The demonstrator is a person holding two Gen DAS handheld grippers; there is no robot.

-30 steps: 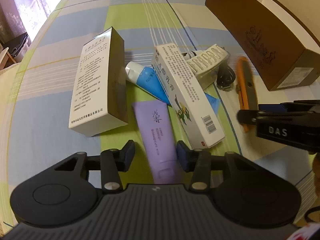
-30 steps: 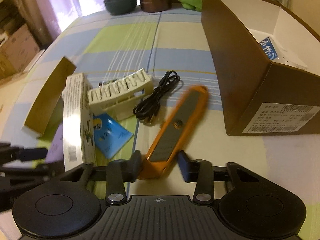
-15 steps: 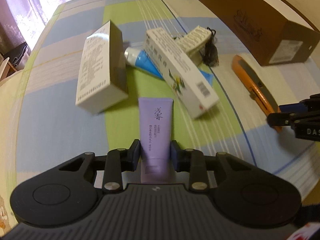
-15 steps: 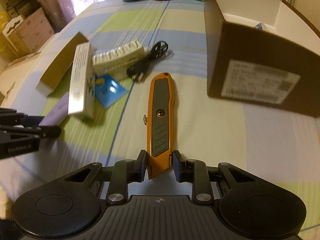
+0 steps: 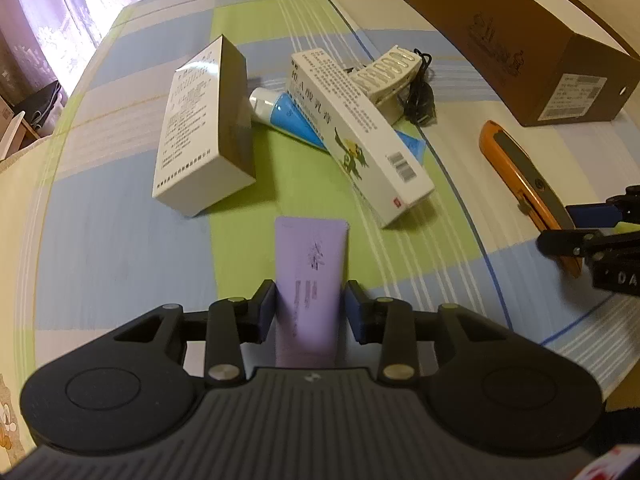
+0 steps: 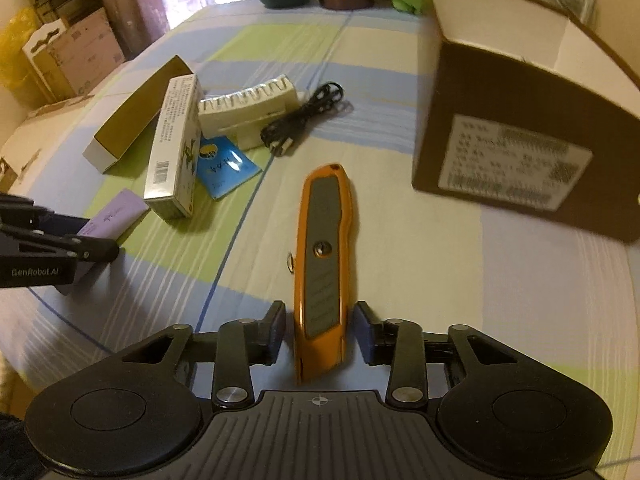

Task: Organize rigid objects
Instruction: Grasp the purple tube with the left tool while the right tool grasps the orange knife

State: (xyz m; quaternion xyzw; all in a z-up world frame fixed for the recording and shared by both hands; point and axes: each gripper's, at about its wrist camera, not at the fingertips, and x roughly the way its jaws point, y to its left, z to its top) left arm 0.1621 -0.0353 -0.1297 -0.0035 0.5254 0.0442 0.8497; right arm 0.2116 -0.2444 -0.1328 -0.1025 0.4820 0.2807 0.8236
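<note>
My left gripper [image 5: 310, 312] has its pads against both sides of a flat purple tube [image 5: 310, 276] lying on the checked cloth; it also shows in the right wrist view [image 6: 114, 216]. My right gripper [image 6: 320, 330] straddles the rear of an orange utility knife [image 6: 324, 256], with a small gap between each pad and the knife. The knife also shows at the right of the left wrist view [image 5: 520, 176].
Ahead lie a white-and-gold carton [image 5: 204, 128], a long white medicine box [image 5: 360, 132] over a blue tube [image 5: 288, 116], a cream ridged part [image 6: 248, 114] and a black cable [image 6: 304, 124]. An open brown cardboard box [image 6: 520, 136] stands at the right.
Both grippers pulled their objects back from the pile and lined them up. The left closed on the purple tube. The right closed around the knife, then its fingers parted slightly.
</note>
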